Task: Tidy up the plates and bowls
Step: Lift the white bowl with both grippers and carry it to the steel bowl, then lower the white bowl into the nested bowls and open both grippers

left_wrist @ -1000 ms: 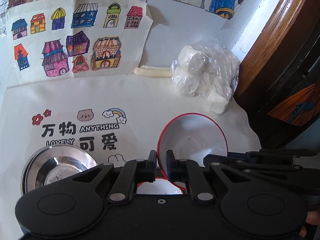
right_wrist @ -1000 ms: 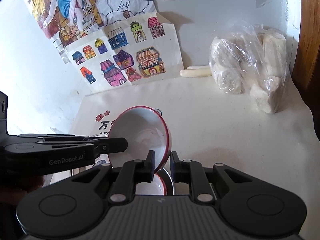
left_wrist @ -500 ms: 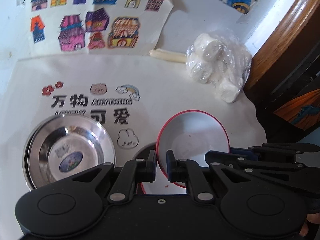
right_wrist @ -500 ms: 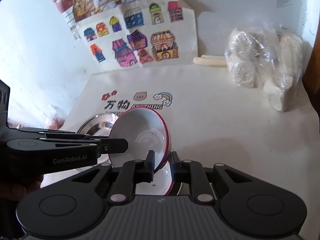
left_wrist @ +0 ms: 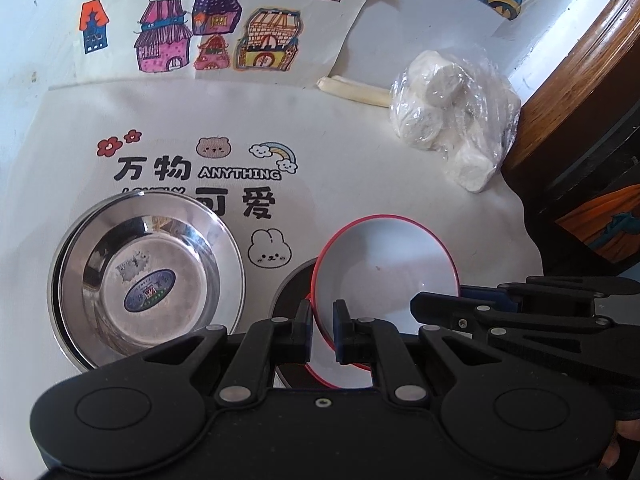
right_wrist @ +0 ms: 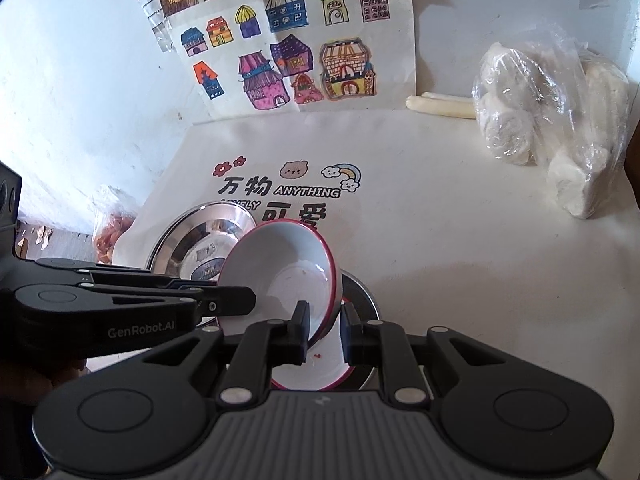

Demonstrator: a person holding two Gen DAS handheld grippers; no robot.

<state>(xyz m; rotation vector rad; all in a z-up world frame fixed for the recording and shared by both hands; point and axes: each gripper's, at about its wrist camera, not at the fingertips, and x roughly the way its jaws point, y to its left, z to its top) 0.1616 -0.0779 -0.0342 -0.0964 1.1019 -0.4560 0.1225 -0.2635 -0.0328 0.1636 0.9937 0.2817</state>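
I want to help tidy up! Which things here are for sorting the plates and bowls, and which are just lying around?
For the job:
- red-rimmed bowl, held by both grippers
- second red-rimmed bowl underneath
- steel plates

Just lying around:
- bag of white buns
- house drawings
- printed cloth

the white cloth (left_wrist: 360, 152) spread over the counter carries printed black characters "万物" and "可爱" with "anything" in outlined capitals between them and a partly hidden "lovely" below, while the side of the left tongs (right_wrist: 236, 300) bears the pale brand mark "genrobot.ai".
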